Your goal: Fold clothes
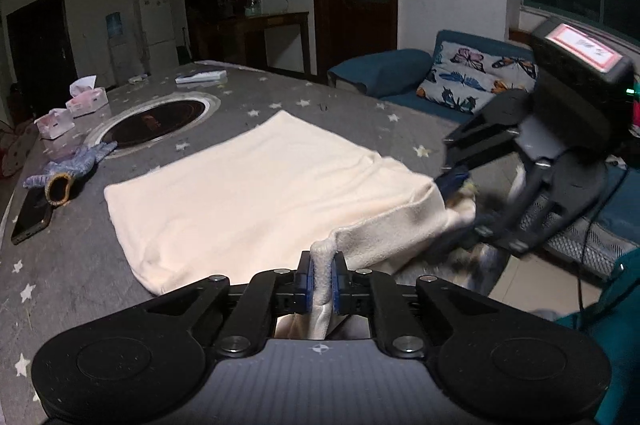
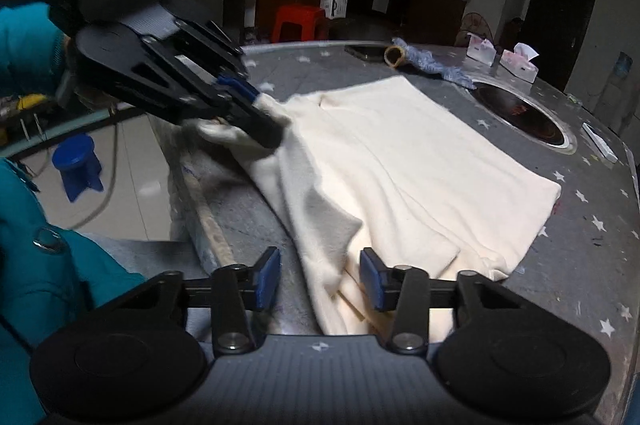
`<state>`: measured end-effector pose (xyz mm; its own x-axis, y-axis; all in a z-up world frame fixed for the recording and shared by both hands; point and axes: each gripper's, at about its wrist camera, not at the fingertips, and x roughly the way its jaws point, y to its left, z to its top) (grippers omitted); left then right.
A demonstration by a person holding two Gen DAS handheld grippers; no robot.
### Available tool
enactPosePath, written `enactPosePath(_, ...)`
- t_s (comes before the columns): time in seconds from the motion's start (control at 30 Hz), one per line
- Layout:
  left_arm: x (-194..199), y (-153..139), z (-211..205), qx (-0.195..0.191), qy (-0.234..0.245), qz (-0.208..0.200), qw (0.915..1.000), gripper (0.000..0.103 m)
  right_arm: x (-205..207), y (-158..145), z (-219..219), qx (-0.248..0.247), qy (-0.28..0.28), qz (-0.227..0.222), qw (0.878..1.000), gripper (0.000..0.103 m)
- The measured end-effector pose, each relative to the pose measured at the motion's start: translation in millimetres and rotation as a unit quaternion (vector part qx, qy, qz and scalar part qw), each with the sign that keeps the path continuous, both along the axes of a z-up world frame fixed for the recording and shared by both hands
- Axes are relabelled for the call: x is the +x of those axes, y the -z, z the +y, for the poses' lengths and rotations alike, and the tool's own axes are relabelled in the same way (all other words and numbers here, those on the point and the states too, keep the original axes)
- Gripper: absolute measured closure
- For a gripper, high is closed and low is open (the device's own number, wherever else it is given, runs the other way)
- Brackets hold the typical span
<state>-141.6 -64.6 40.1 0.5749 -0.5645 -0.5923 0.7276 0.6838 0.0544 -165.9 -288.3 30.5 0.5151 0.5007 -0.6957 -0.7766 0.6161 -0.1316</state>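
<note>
The left gripper (image 1: 322,275) pinches the cream cloth (image 1: 248,185) at the desk (image 1: 72,265) edge; the right gripper (image 2: 319,279) fingers are spread, cloth between them.

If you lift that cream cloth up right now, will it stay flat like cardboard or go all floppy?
Probably floppy: the cream cloth bunches into a thin wad where the left gripper pinches it, and it sags in soft folds over the table edge. It looks fairly light, held by one corner. The open right gripper may find it fuzzy, not slippery.
</note>
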Motion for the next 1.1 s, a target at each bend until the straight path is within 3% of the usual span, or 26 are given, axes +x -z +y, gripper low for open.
enactPosePath(0.07, -5, 1, 2, 0.006, 0.001, -0.002, 1.0, 0.086, 6, 1, -1, 0.003, 0.011, 0.005, 1.0, 0.077)
enactPosePath(0.13, -11, 3, 5, 0.019, -0.003, -0.012, 0.9997, 0.059, 10, 1, -3, 0.011, 0.019, 0.01, 1.0, 0.085)
enactPosePath(0.47, -26, 22, 16, 0.099, 0.004, -0.05, 0.9938, 0.059, 16, -8, -11, 0.044, 0.04, 0.025, 0.998, 0.092)
enactPosePath(0.57, -24, 25, 19, 0.104, 0.006, -0.054, 0.9931, 0.069, 16, -12, -10, 0.048, 0.045, 0.019, 0.998, 0.092)
enactPosePath(0.63, -21, 24, 21, 0.097, 0.0, -0.049, 0.9941, 0.086, 15, -14, -9, 0.049, 0.048, 0.014, 0.998, 0.093)
enactPosePath(0.7, -20, 20, 25, 0.079, -0.006, -0.041, 0.996, 0.094, 12, -16, -9, 0.051, 0.048, 0.009, 0.998, 0.093)
enactPosePath(1.1, -72, -26, 39, 0.011, -0.004, -0.046, 0.9989, 0.097, -31, -53, -15, 0.057, 0.015, -0.016, 0.998, 0.094)
